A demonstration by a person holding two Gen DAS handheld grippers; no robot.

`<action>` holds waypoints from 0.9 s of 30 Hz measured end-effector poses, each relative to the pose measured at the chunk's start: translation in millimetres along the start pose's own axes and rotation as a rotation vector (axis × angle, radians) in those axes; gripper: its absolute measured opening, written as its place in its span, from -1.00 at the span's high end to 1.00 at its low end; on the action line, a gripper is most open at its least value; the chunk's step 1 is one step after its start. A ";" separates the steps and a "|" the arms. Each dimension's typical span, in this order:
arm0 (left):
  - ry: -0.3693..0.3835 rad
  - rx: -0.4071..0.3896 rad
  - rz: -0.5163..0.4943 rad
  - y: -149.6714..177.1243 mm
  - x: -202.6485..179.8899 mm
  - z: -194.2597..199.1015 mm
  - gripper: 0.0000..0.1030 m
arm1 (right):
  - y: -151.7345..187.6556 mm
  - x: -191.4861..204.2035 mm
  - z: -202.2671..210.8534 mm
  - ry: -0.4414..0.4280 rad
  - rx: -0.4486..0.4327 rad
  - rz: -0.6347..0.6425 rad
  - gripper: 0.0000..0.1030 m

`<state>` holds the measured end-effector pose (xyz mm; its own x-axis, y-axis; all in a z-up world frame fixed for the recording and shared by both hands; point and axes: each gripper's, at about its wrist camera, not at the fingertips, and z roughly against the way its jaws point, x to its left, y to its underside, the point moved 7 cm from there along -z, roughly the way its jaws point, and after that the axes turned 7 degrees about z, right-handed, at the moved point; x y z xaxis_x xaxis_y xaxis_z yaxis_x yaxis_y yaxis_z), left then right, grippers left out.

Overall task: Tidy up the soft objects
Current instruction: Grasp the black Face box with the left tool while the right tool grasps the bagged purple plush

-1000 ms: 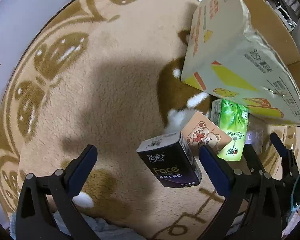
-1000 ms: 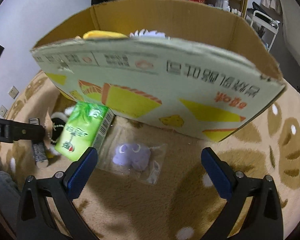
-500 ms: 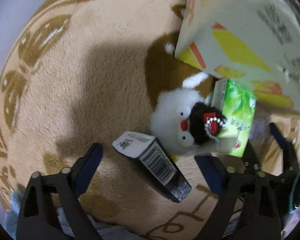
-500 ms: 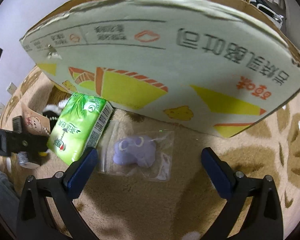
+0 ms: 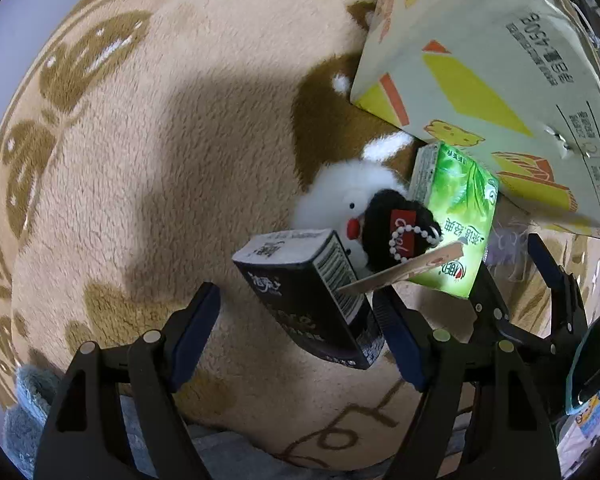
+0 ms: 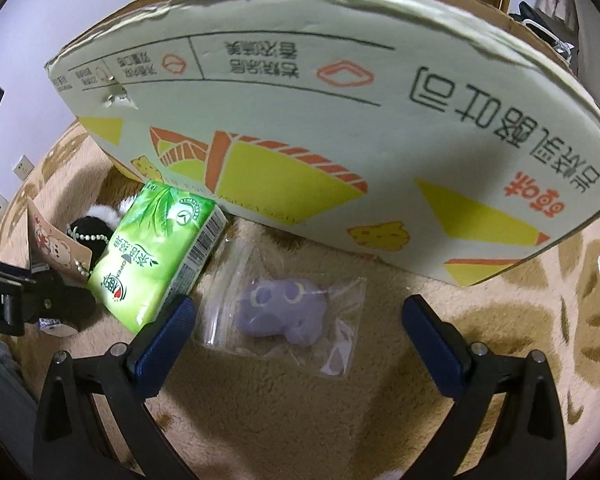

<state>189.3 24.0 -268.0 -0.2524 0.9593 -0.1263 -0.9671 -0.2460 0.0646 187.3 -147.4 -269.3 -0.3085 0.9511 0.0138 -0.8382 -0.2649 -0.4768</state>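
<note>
Left gripper [image 5: 296, 334] points straight down over the beige plush rug with brown pattern [image 5: 140, 184], jaws closing around the dark purple-black tissue pack with a barcode [image 5: 312, 300]. The pack sits tilted between the blue pads; the right pad looks at or near its side, the left pad clearly apart, so no grip yet, likely a pickup so it can go in the box. Just behind it lies the white and black plush toy with a bead chain and cardboard tag [image 5: 364, 216], touching the green tissue pack [image 5: 456, 220], which leans by the large printed cardboard box [image 5: 480, 64], probably the bin for the soft items. Right gripper [image 6: 296, 332] hovers with jaws wide apart, nothing held, lined up over the purple soft toy in a clear plastic bag [image 6: 284, 312] on the rug beside the box wall, probably its target.
</note>
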 end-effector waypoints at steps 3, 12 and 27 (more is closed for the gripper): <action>-0.014 0.001 -0.009 1.5 2.7 -1.0 -0.51 | -4.4 -9.6 0.5 0.001 -0.002 0.000 -1.00; -0.017 0.005 -0.005 23.0 15.0 -3.8 -0.33 | -8.7 -12.1 -5.6 -0.006 0.018 -0.007 -1.00; 0.013 -0.083 -0.013 36.1 31.8 20.5 0.60 | -9.6 -14.6 -0.2 0.034 0.000 -0.009 -0.39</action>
<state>147.1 48.5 -249.4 -0.2393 0.9609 -0.1393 -0.9695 -0.2442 -0.0190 199.9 -158.7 -265.1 -0.2852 0.9584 -0.0121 -0.8410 -0.2563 -0.4765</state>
